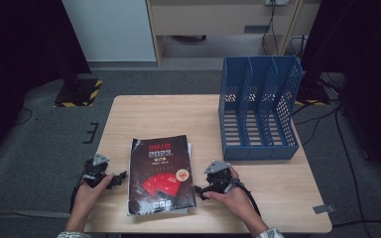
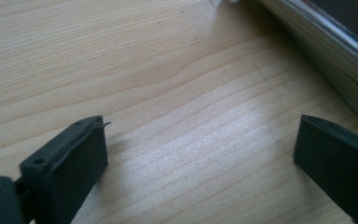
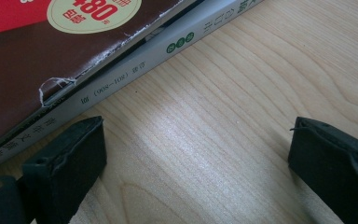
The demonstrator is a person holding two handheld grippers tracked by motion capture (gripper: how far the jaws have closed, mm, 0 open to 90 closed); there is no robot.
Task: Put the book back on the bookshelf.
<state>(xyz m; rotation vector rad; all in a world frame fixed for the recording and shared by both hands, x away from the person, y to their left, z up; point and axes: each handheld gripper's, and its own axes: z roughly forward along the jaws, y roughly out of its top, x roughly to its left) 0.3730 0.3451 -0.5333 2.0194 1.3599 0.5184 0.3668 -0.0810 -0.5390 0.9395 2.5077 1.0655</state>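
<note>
Pre-grasp on the book stack (image 1: 161, 173) lying flat at lower centre of the desk (image 1: 154, 114): left gripper (image 1: 110, 181) and right gripper (image 1: 202, 191) flanking it, both wide open and empty; next, probably close in on opposite edges, lift toward blue file rack (image 1: 258, 106) at upper right.

Office or lab, wooden table (image 1: 278, 188), blue file rack (image 1: 258, 106), floor cables (image 1: 347, 148)
</note>
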